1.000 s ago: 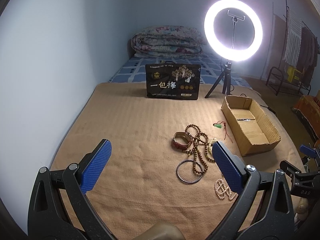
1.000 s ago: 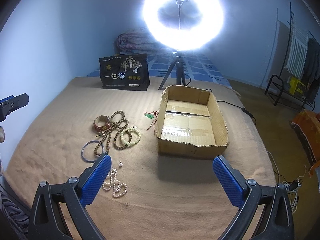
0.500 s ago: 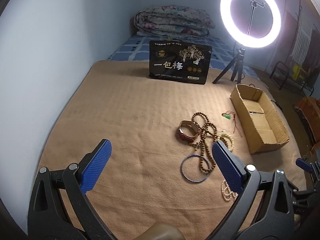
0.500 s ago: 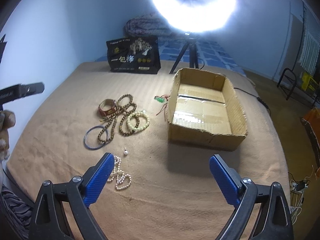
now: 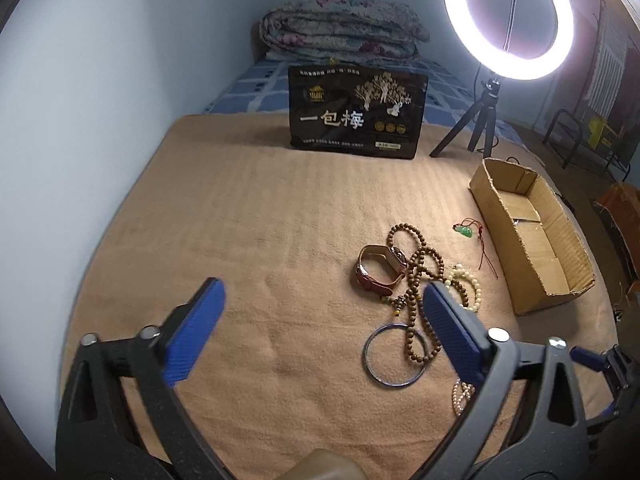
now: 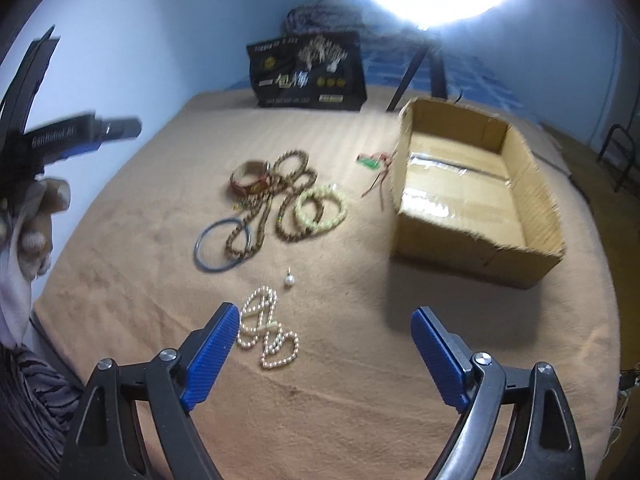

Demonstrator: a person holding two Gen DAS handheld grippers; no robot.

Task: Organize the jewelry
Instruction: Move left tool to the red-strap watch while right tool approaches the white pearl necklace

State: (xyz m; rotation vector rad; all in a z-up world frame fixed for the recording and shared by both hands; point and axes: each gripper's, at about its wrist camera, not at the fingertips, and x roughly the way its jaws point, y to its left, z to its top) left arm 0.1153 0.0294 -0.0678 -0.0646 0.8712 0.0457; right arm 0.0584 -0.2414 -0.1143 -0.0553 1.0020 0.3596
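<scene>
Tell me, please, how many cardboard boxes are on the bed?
1. The cardboard box sits open on the tan blanket, right of the jewelry pile and in front of the ring light's tripod. None other shows.

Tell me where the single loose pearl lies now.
In the right wrist view, the loose pearl lies on the tan blanket, left of centre, between the pearl strand in front and the blue bangle behind.

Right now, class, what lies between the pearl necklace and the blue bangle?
In the right wrist view, a single loose pearl pendant lies on the blanket between the pearl necklace and the blue bangle, nearer the necklace.
</scene>
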